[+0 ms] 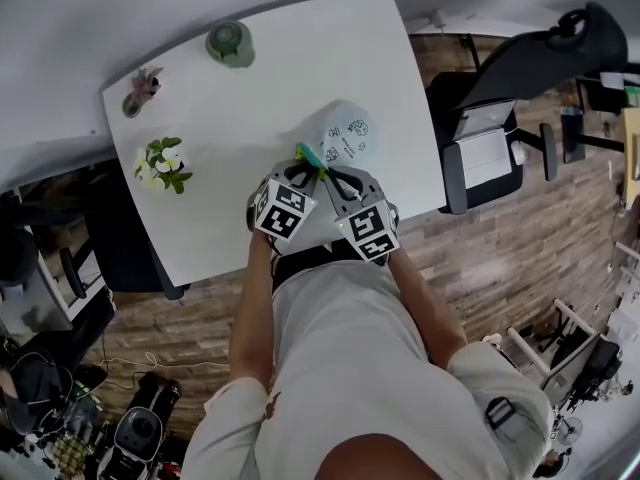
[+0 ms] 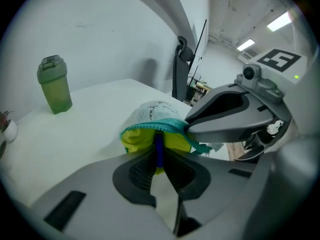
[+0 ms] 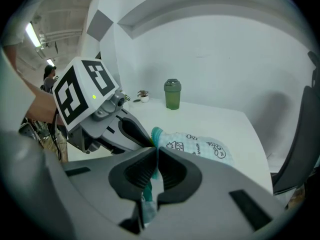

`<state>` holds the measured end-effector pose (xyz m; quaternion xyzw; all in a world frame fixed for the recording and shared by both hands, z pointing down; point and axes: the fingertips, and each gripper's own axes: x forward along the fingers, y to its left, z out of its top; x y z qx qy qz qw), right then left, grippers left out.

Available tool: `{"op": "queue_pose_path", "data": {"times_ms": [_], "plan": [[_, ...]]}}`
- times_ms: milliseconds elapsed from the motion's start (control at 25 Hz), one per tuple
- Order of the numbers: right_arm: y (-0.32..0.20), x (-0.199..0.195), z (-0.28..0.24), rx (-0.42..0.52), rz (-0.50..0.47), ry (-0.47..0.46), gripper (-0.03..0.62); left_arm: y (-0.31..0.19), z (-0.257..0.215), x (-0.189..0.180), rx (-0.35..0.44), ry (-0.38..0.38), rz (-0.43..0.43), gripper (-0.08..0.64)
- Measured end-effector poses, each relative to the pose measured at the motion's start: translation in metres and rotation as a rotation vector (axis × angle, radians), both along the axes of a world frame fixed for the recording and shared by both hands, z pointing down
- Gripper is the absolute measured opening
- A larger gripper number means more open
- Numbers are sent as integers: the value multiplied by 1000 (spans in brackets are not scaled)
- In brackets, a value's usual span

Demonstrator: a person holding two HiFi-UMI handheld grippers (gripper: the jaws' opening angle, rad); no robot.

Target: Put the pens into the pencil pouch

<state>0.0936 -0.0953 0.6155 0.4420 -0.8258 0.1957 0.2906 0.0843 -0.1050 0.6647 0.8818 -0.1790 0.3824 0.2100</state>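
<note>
Far L of the table (image 1: 250, 108) sit a small pot (image 1: 142, 88) and a flower sprig (image 1: 163, 164), w/ a green bottle (image 1: 230, 43) further back. All three are well apart from the work, so nothing crowds that side.

The L gripper (image 2: 159, 156) has its jaws pressed tight on a blue pen (image 2: 159, 143). It's angled down so the pen aims into the open mouth of the pencil pouch (image 2: 155, 113). Yellow lining shows round the barrel, so the pen looks at or just inside the opening; how deep can't be told.

The pouch lies on the table towards the near R corner, mouth facing the person.

Just beside the L one, the R gripper (image 3: 157, 154) is clamped on the pouch's teal zipper edge (image 2: 165, 127). That's prob. to lift the mouth & hold it open, and to stop the pouch sliding as the pen goes in.

Room: bare tabletop lies beyond the pouch, along the line the pen points, so there's plenty of space to push through. Both grippers hang over the near table edge, so there's little slack to pull back while staying over the table. The R edge isn't far from the pouch, w/ a black chair (image 1: 480, 153) beyond it. No other pen in sight.
</note>
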Motion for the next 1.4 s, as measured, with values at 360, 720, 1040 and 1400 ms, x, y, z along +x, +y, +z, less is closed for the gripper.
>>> {"op": "queue_pose_path", "data": {"times_ms": [360, 720, 1040, 1400], "plan": [[1, 1, 23, -52, -7, 8, 14, -12, 10, 5, 35, 61, -62, 59], [1, 0, 31, -57, 1, 28, 21, -10, 7, -10, 51, 61, -86, 146], [3, 0, 27, -37, 42, 41, 76, -11, -9, -47, 122, 74, -180, 193], [-13, -6, -32, 110, 139, -22, 181, -26, -75, -95, 289, 152, -342, 235]]}}
